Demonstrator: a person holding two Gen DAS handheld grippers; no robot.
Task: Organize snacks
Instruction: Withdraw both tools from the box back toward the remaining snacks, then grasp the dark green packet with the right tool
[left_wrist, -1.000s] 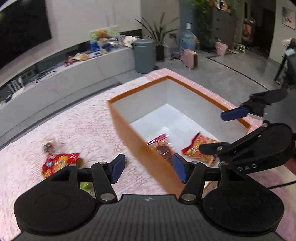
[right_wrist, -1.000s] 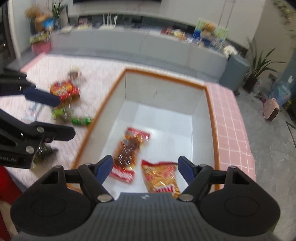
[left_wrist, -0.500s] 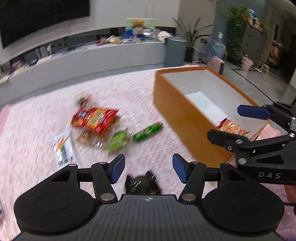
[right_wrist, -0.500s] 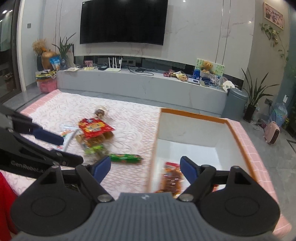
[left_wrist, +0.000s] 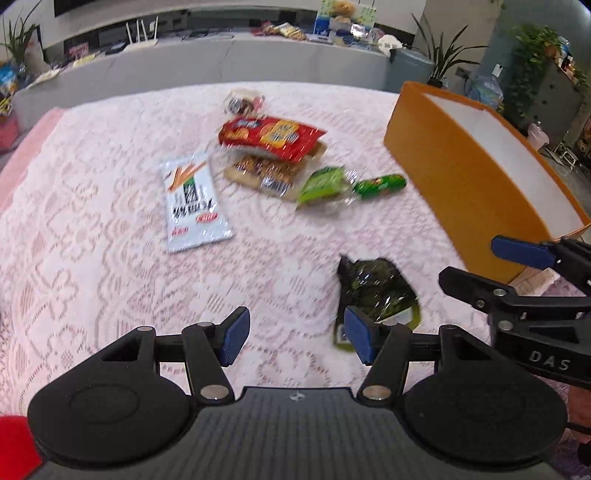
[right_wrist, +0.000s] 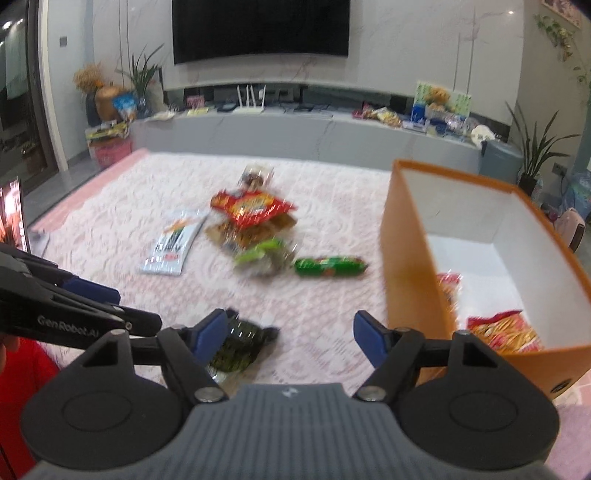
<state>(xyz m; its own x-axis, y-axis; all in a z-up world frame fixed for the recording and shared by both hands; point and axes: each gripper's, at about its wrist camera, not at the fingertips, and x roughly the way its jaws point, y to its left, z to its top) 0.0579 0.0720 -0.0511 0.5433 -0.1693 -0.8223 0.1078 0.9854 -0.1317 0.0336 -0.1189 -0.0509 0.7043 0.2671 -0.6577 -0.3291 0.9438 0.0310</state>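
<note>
Loose snacks lie on the pink lace cloth: a red packet, a white packet, a light green packet, a green tube and a dark green packet. My left gripper hangs open over bare cloth, its right finger just short of the dark packet. The orange box stands to the right with a red-orange chip bag inside. My right gripper is closing with nothing between its jaws; the dark green packet lies by its left finger.
A long grey bench with clutter runs along the far wall under a dark screen. A grey bin and plants stand at the right. A red sleeve shows at the lower left.
Both views have swung left, from above the box's inside to the snacks scattered on the cloth, and have come lower. The right jaws have narrowed a little. Neither gripper has taken anything.
</note>
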